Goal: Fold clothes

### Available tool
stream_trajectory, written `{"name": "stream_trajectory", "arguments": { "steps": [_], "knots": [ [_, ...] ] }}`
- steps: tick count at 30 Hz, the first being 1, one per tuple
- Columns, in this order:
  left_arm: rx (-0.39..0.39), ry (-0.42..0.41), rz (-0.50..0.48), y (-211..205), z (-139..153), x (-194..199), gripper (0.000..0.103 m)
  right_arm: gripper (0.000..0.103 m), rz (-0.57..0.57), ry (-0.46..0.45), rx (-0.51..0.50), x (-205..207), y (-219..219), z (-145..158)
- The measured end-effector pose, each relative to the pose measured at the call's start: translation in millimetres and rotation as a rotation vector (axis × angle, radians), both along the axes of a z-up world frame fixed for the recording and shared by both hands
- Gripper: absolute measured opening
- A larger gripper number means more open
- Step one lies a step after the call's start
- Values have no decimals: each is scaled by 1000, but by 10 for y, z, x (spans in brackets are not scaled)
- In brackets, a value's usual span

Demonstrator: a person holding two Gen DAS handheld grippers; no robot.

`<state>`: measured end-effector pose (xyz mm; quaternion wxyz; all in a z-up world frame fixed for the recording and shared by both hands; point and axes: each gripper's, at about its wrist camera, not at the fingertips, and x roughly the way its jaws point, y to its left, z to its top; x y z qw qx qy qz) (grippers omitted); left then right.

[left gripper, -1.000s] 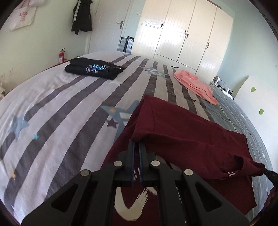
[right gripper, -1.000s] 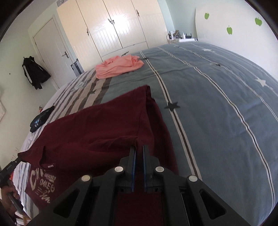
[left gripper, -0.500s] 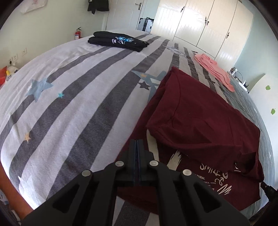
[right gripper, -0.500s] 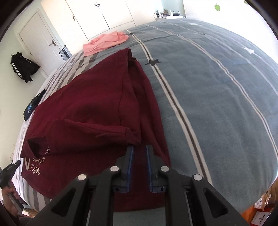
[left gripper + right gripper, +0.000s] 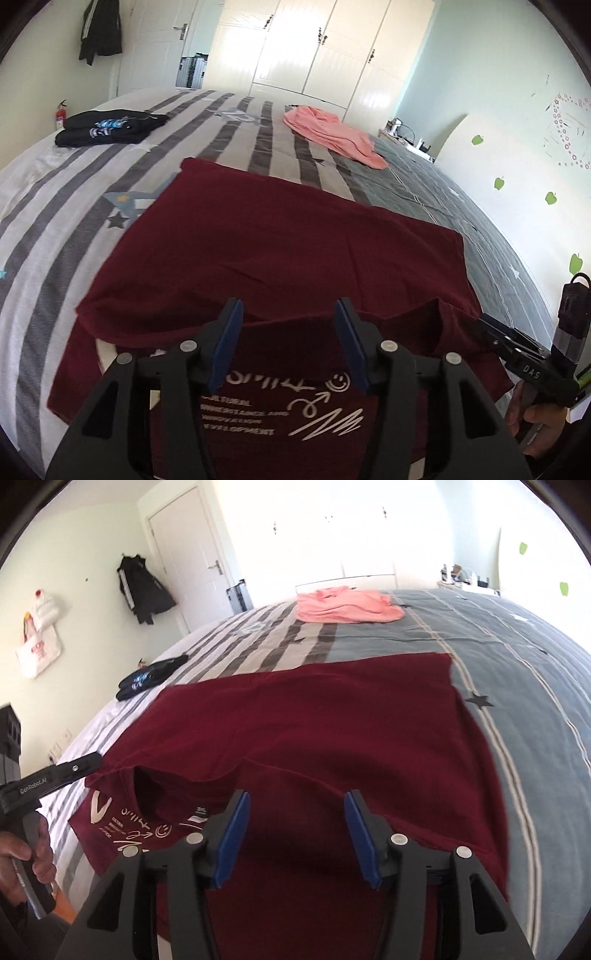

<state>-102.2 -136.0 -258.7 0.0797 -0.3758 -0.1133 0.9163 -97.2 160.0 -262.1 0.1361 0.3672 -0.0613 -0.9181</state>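
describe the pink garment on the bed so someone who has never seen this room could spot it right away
Start at the wide bed with the grey-and-white striped cover and look toward its far end, near the tall cream wardrobe doors. There lies a crumpled salmon-pink garment. Unlike the folded black clothes and the flat dark-red printed T-shirt, it is loose, unfolded and the only pale, warm-coloured piece.

Both the left gripper [image 5: 288, 341] and right gripper [image 5: 297, 834] point downward, fingers opening, nothing pinched between them.

maroon shirt [image 5: 280, 236] near hem hidden behind tool, wardrobe [image 5: 332, 535] overexposed
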Motion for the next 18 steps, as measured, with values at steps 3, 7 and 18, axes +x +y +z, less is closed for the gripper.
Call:
{"name": "stream_trajectory", "arguments": {
  "steps": [3,7,18],
  "knots": [
    [-63,-33,-5,232,-80,-127,49,52,13,-2,33,-59,-196,-78],
    [-71,-69,3,324,-170,-246,49,57,-25,-39,10,-227,-267,-142],
    [-118,-143,-33,335,-259,43,8,14,11,-185,17,-291,-250,-387]
  ]
}}
